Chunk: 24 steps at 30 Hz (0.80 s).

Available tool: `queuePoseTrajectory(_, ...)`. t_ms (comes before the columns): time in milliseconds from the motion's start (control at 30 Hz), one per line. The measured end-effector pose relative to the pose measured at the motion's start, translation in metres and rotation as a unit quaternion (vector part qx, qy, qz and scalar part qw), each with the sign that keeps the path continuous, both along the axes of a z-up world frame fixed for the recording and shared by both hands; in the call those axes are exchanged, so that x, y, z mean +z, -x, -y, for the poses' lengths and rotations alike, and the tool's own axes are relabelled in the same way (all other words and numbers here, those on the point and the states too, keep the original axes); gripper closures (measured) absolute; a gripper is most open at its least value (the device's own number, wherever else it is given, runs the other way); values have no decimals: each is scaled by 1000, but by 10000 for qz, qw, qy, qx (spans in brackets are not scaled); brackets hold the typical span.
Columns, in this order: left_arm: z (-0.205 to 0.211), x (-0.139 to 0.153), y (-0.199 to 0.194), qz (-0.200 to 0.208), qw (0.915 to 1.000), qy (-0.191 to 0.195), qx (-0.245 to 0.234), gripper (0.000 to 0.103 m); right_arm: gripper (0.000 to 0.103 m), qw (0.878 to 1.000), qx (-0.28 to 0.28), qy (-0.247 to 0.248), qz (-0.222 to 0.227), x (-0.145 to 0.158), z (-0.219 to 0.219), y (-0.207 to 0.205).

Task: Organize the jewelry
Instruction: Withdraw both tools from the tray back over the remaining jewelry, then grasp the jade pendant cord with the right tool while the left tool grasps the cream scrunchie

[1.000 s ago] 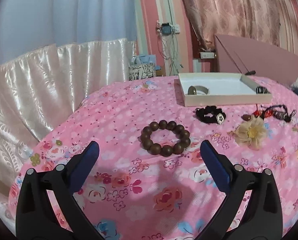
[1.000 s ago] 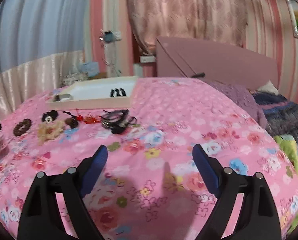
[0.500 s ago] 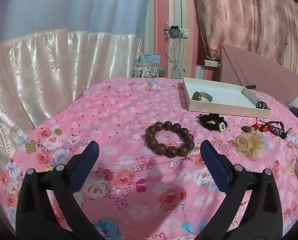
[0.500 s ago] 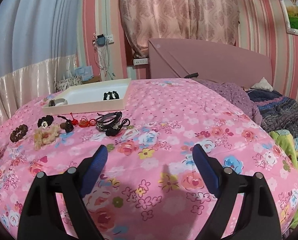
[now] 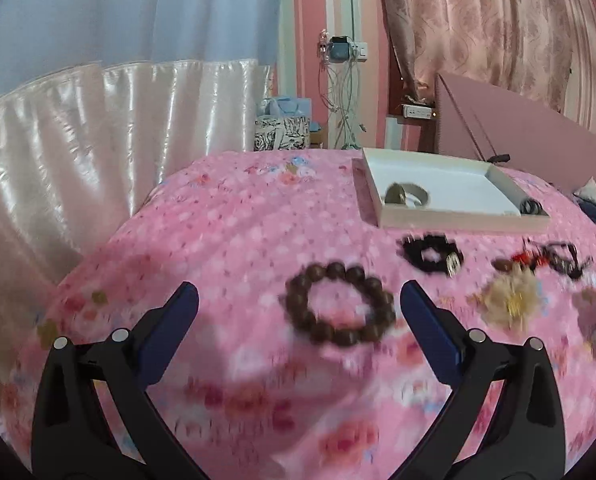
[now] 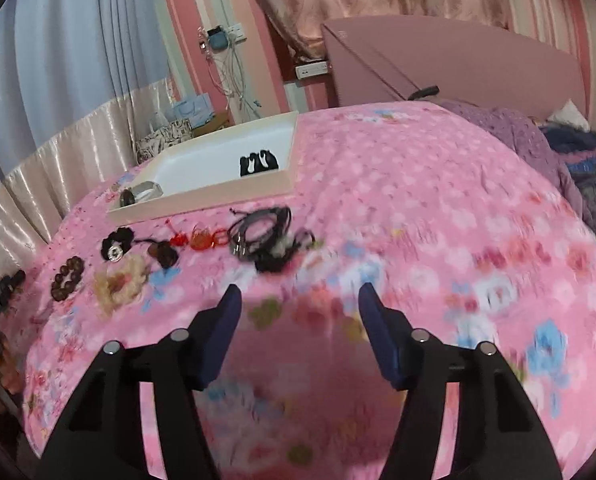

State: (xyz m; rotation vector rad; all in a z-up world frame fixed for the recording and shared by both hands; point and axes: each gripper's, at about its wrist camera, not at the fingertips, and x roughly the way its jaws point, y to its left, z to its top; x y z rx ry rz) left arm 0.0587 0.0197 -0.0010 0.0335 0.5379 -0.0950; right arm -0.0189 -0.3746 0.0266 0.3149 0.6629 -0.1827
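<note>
A brown wooden bead bracelet lies on the pink flowered bedspread, just ahead of my left gripper, which hangs open above it with nothing between its fingers. Behind it lie a black bracelet, a beige fabric flower and red and black cords. A white tray holds a bangle and dark rings. My right gripper is closing, empty, short of a bundle of black cords. That view also shows the tray, bead bracelet and flower.
The bed's pink headboard stands at the back, with purple and dark bedding at the right. A satin curtain hangs along the bed's left side. A patterned bag and hanging cables are beyond the bed's far edge.
Both grippers moved over the bed and the views blur. The bead bracelet now sits closer between the left fingers. The right gripper's jaws have narrowed and turned toward the black cords.
</note>
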Motion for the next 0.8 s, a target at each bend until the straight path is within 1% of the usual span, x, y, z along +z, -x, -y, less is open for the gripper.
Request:
queuePoseTrajectory(67,2,3,-13,-12,9999,91,-53,3,54,10000,-14,63,-70,1,5,-16)
queuePoseTrajectory(133,8,2,-25,-48,10000,-31,-15,3,58,9998,-72,75,-182,-1,12,-32)
queuePoseTrajectory(167,11,2,-31,-69,10000,-9,-43,3,60,9997,-43,59,-252,-3,14,-39)
queuePoseTrajectory(300,23,-2,-44,-240,9995,97,-169,3,61,9993,109,29,-360,-7,13,-58)
queuePoseTrajectory(333,26,-4,-47,-272,9994,88,-186,3,63,9991,145,45,-387,-9,13,-62)
queuePoseTrajectory(367,30,-5,-48,-293,9993,87,-215,3,67,9989,169,57,-435,-11,12,-66)
queuePoseTrajectory(400,33,-6,-49,-333,9991,95,-252,3,75,9984,218,53,-510,-14,10,-70)
queuePoseTrajectory(433,36,-8,-51,-372,9988,104,-290,3,86,9980,268,39,-571,-18,9,-74)
queuePoseTrajectory(467,40,-9,-51,-389,9987,101,-324,3,90,9975,319,41,-630,-21,7,-76)
queuePoseTrajectory(533,47,-13,-50,-449,9982,62,-405,3,95,9967,387,122,-698,-25,2,-78)
queuePoseTrajectory(633,53,-18,-48,-505,9977,-2,-443,3,97,9967,360,211,-700,-25,2,-72)
queuePoseTrajectory(733,54,-23,-43,-598,9969,98,-502,3,98,9977,216,203,-616,-21,11,-61)
queuePoseTrajectory(800,58,-25,-36,-629,9960,121,-616,3,98,9981,66,314,-519,-17,16,-50)
